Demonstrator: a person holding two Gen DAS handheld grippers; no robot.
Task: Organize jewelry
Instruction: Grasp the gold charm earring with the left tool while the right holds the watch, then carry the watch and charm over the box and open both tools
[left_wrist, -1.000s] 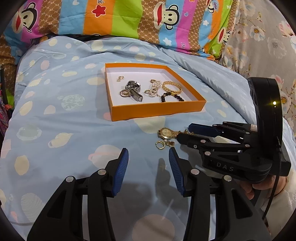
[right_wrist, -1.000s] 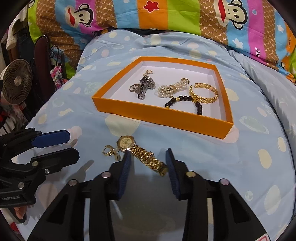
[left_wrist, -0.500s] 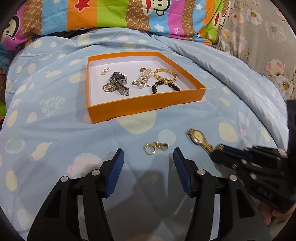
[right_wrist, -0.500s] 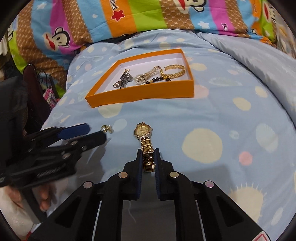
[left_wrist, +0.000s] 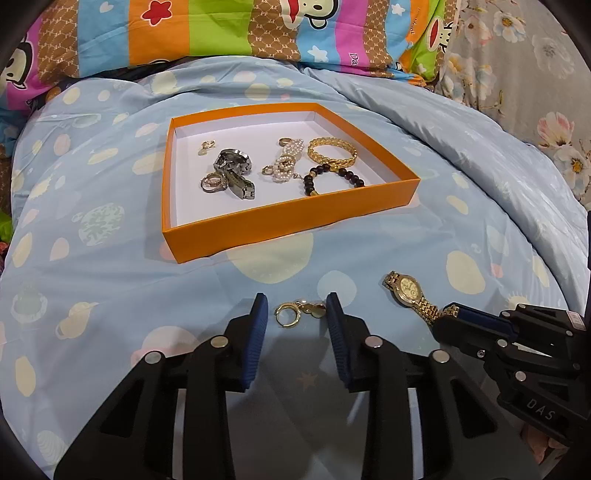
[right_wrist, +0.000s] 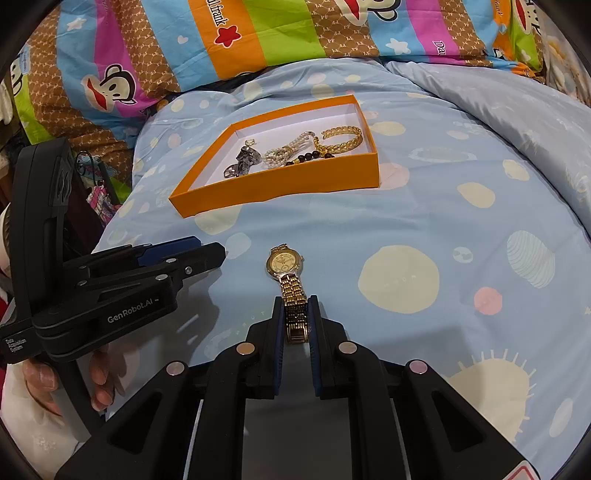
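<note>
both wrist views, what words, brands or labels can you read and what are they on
"GenRobot.AI" on the side of the left tool.
"Data Acquisition System", small, near that tool's rear end.
"DAS" on the side of the right tool.
"PF", "Da" and "frank" (start cut off) on the striped pillow.
Gold watch dial: too small to read.

An orange box (left_wrist: 288, 221) with white inside sits on pale-blue spotted bedding (left_wrist: 92, 266); the watch (right_wrist: 286, 269) is gold.
</note>
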